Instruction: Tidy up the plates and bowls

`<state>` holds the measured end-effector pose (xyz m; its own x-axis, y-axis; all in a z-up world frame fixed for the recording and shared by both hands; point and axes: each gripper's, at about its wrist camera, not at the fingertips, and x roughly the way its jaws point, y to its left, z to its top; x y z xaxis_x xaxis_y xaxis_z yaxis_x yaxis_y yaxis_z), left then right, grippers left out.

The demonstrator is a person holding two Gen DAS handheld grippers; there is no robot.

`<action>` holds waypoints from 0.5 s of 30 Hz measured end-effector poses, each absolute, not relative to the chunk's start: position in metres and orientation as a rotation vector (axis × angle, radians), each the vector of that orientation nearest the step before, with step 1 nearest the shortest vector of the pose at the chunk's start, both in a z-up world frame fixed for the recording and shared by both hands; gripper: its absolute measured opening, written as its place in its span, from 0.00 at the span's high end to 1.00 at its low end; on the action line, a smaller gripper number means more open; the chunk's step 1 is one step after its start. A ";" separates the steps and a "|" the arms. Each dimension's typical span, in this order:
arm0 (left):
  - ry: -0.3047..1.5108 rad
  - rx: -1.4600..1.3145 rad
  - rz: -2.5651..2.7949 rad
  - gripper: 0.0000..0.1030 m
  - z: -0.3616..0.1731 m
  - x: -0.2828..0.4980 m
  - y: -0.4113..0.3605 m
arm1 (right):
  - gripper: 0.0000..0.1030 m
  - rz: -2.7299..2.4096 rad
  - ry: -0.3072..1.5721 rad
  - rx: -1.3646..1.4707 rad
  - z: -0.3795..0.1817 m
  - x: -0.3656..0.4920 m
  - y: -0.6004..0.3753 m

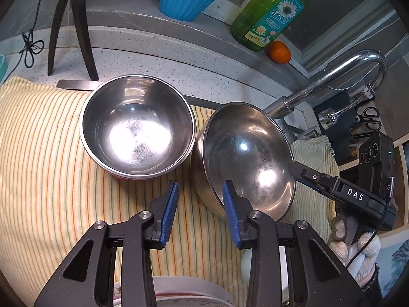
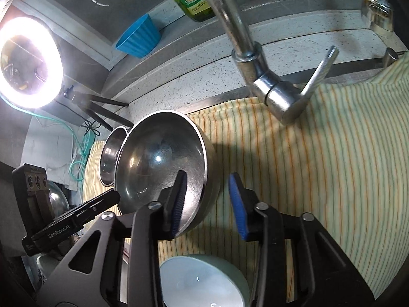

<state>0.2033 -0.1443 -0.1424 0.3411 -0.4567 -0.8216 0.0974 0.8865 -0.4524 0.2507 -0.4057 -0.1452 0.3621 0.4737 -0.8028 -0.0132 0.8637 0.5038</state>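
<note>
Your two steel bowls sit on the striped cloth [image 1: 51,153] that covers the worktop: the upright bowl [image 1: 136,125] to the left, the tilted bowl [image 1: 245,158] just beside it, the two near touching. Your left claw [image 1: 200,212] hangs spread over bare cloth in front of them, its right pad close to the tilted bowl's near rim, pinching nothing. Your right claw [image 2: 208,202] straddles that bowl's rim, one pad inside, one outside; whether the pads press on the metal you cannot tell. The tap [image 2: 255,58] leans in close over the tilted bowl, its lever just behind. Further back stand a blue cup [image 1: 185,0], a green soap bottle [image 1: 271,12], an orange [image 1: 281,51] and a black tripod [image 1: 74,25]. A ring lamp [image 2: 28,61] glares out the right view's corner. A pale bowl [image 2: 202,281] and a stack of plates [image 1: 179,294] are cut off beneath the claws.
</note>
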 end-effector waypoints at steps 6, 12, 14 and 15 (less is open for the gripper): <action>1.170 -0.336 -0.384 0.82 -0.144 0.207 -0.153 | 0.84 0.334 1.178 0.416 -0.147 0.253 -0.398; 1.158 -0.301 -0.389 0.85 -0.145 0.208 -0.161 | 0.87 0.321 1.175 0.383 -0.146 0.251 -0.395; 1.155 -0.296 -0.390 0.85 -0.144 0.208 -0.161 | 0.87 0.315 1.171 0.373 -0.145 0.250 -0.395; 1.154 -0.294 -0.392 0.85 -0.144 0.208 -0.162 | 0.87 0.314 1.169 0.368 -0.144 0.249 -0.394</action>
